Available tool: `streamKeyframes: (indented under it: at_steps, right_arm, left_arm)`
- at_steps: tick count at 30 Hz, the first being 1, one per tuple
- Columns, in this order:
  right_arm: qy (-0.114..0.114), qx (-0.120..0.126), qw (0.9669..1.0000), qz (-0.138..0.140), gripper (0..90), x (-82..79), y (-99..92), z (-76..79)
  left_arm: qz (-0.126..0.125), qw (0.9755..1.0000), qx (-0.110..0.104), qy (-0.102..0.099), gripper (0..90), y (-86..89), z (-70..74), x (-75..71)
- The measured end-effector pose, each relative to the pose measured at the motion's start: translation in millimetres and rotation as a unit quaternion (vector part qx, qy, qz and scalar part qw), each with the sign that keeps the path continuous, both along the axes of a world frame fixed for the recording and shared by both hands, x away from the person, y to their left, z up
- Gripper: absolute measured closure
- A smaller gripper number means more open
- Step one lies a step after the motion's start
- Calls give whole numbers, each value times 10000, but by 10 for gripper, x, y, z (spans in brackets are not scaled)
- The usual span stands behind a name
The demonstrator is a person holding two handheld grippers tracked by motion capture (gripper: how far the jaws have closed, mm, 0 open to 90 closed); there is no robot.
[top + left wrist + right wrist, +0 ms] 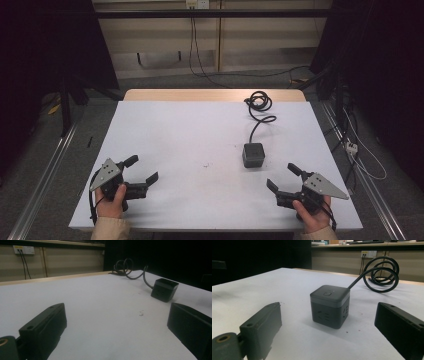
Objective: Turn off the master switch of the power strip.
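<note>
The black socket cube sat flat on the white table, just ahead of the right gripper. Its cord ran away toward the far edge. Both the right gripper and the left gripper were wide open, holding nothing.

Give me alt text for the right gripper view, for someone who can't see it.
A dark cube-shaped power strip stands on a white table, just ahead of the right gripper, whose jaws are open and empty. Its black cable coils behind it.

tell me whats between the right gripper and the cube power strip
Nothing: in the right gripper view, bare white table separates the open right gripper from the cube power strip.
</note>
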State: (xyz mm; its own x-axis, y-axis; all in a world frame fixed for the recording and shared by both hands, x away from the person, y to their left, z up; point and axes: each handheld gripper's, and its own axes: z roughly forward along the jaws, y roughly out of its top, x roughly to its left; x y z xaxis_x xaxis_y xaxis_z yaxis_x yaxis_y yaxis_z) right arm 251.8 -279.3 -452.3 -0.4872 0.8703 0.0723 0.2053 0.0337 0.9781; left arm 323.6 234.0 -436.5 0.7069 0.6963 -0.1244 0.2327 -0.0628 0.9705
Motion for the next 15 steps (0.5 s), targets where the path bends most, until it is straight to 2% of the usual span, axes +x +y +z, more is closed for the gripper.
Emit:
streamKeyframes:
  at_steps: [15]
  right_arm:
    - [68,-42,9999,64,81,29,12,16]
  left_arm:
    - [12,10000,19,-31,21,10,0,2]
